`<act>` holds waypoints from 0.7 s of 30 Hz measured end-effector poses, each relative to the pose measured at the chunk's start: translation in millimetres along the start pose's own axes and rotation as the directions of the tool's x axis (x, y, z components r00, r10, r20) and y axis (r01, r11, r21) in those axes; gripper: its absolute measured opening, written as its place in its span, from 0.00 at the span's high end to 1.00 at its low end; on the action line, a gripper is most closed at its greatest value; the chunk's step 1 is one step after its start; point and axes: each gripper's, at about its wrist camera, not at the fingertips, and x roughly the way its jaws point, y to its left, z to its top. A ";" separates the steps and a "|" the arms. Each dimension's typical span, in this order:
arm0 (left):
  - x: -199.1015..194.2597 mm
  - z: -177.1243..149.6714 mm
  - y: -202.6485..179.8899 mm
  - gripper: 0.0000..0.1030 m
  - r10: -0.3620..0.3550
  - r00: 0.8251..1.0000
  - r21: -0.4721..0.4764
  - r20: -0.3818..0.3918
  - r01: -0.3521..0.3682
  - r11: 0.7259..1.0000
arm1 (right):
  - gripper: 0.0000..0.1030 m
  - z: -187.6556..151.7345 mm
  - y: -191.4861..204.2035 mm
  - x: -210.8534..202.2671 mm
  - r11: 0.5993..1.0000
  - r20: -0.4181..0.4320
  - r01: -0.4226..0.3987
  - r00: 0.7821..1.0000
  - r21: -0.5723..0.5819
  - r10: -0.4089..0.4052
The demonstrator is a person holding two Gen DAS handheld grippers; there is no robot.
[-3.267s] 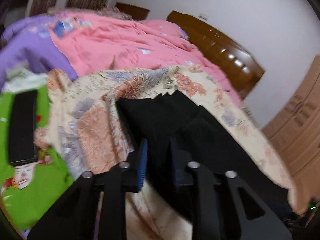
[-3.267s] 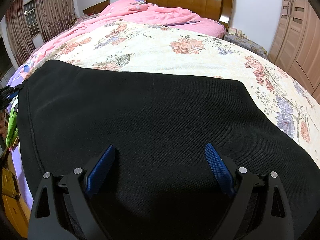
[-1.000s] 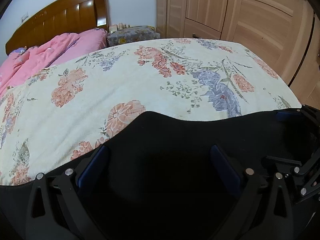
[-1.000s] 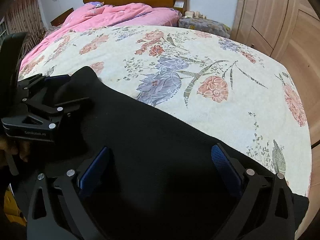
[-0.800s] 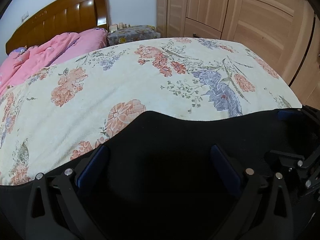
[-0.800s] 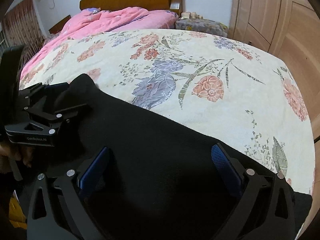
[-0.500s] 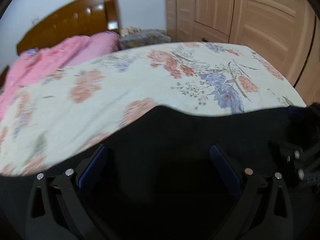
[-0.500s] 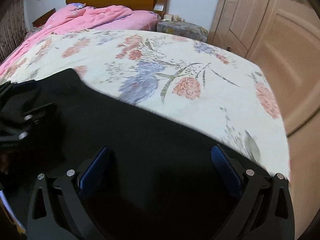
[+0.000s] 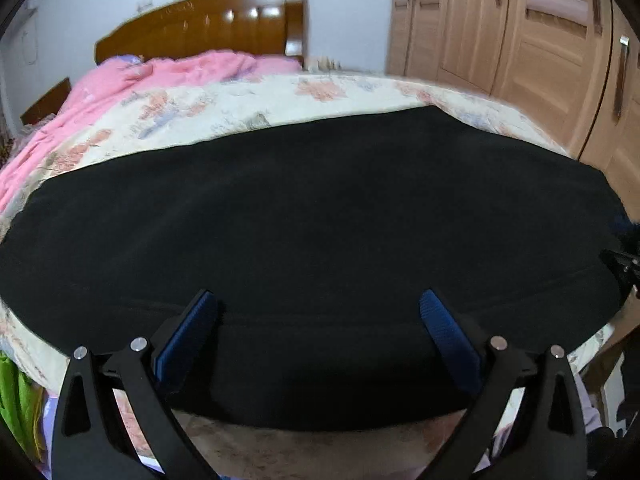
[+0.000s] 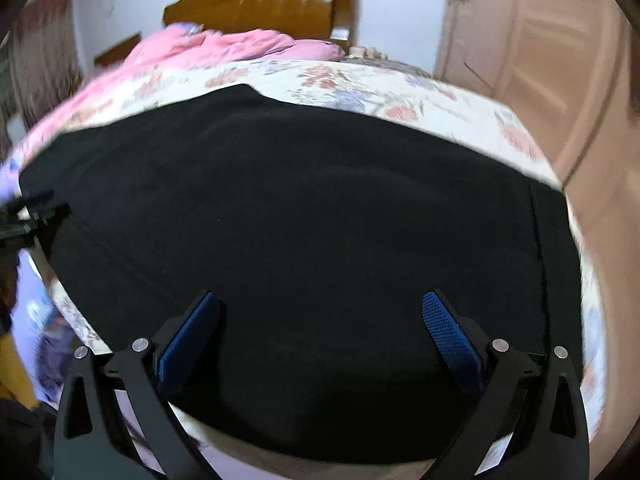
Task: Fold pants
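Pants [image 9: 312, 216] lie spread flat as one broad black sheet across the near end of the bed [image 9: 240, 104], on its cream floral cover. Their cloth is plain and dark, with a faint seam line running side to side low in the left wrist view and a straight seam down the right side in the right wrist view [image 10: 304, 216]. Both views are blurred, so finer detail of the cloth cannot be made out. The far edge of the black sheet rises to a blunt corner, and the near edge hangs just over the edge of the bed. A pink quilt [image 9: 160, 76] lies bunched at the far end, in front of the headboard [image 9: 208, 20], and a wardrobe [image 9: 520, 32] stands to the right. The left gripper [image 9: 316, 316] is over the near part of the pants, jaws spread wide with black cloth filling the gap between them, clamping nothing. The right gripper [image 10: 318, 316] sits the same way over the near part of the cloth, its blue pads [image 10: 448, 336] far apart and holding nothing. Part of the other gripper shows at the side edge of each view, at the margin of the cloth.
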 end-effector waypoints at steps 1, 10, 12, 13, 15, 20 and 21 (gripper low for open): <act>0.1 -0.8 0.1 0.01 -0.003 1.000 0.008 0.008 0.003 1.000 | 0.05 -1.8 -2.5 -1.7 1.000 0.006 -0.004 1.000 0.006 0.004; 2.0 -4.6 0.0 0.01 0.015 1.000 -0.006 0.018 -0.015 1.000 | 0.04 -14.2 43.2 -13.5 0.995 0.002 -0.007 1.000 -0.095 0.007; 0.0 -5.3 -2.1 0.01 0.016 1.000 -0.007 0.011 -0.016 1.000 | 0.04 -20.2 45.6 -10.9 0.990 0.035 0.022 0.999 -0.139 -0.018; -0.3 -5.2 -2.1 0.01 0.016 1.000 -0.005 0.008 -0.016 1.000 | 0.04 -20.2 39.8 -10.9 0.993 0.030 -0.004 1.000 -0.116 0.007; -0.1 -4.4 -3.0 0.01 0.014 1.000 -0.003 0.007 -0.014 1.000 | 0.04 -21.4 39.3 -12.2 0.991 0.025 0.000 1.000 -0.137 0.004; 1.7 -2.5 -4.8 0.01 0.015 1.000 -0.005 0.009 -0.015 1.000 | 0.04 -25.1 40.8 -13.8 0.990 0.020 0.021 1.000 -0.142 -0.019; 1.7 -2.5 -4.8 0.01 0.015 1.000 -0.005 0.009 -0.015 1.000 | 0.04 -23.3 41.4 -12.5 0.990 0.016 0.027 1.000 -0.140 -0.025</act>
